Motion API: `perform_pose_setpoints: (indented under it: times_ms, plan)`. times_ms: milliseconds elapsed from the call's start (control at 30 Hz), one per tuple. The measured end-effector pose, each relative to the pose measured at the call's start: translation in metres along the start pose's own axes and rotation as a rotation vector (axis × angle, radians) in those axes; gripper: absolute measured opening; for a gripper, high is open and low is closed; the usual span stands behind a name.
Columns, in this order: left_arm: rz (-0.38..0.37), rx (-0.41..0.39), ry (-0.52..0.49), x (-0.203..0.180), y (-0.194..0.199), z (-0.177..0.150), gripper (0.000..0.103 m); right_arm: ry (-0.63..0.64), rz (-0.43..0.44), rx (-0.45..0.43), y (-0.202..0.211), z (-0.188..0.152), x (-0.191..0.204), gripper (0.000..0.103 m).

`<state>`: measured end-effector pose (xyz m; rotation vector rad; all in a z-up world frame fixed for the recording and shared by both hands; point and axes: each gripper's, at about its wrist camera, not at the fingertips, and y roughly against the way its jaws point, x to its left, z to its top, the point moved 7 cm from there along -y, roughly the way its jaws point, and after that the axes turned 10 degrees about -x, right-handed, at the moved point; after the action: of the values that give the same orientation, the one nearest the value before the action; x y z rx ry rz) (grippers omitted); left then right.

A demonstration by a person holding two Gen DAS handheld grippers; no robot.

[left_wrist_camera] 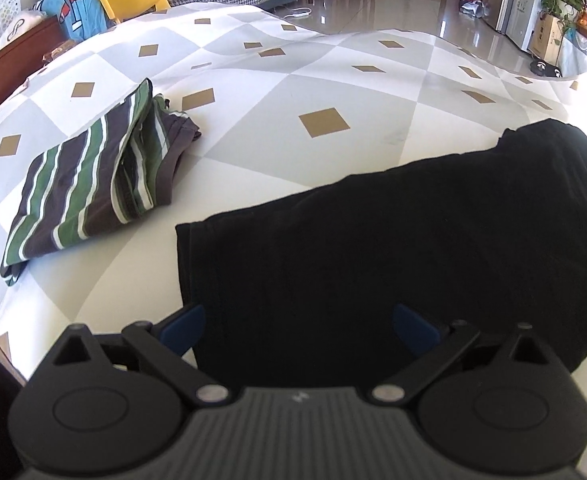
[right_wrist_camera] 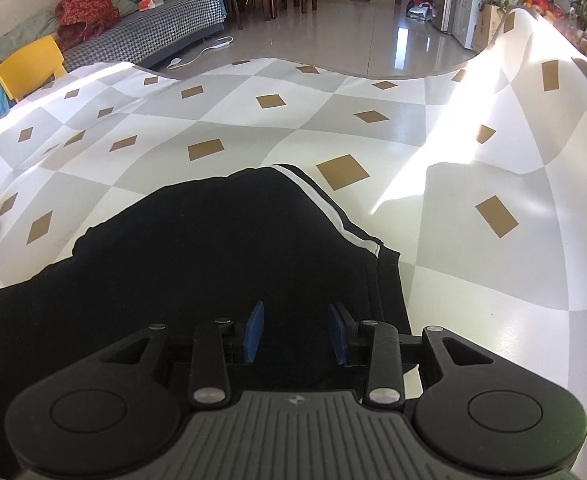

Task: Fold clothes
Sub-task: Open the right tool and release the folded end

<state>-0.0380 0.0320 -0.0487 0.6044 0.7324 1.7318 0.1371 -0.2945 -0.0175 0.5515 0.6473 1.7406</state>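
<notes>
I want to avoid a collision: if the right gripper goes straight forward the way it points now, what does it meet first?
Probably the black garment: it lies directly ahead of the open right gripper, with no other thing between. Beyond it is only the checkered cloth. Depth is unclear, so contact may be almost immediate.

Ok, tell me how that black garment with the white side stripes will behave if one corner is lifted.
The black garment with white side stripes probably hangs limp: it lies draped and softly creased on the checked sheet. Likely light, being thin cloth. Its folded layers may slide apart, as nothing pins them.
</notes>
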Motion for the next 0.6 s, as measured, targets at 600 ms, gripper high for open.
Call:
perform_pose_setpoints:
  times_ms: [600]
  plan:
    - [-0.008, -0.006, -0.044, -0.009, -0.012, -0.010, 0.103, 0.085, -0.021, 0.076, -0.030, -0.020, 0.017, 0.044]
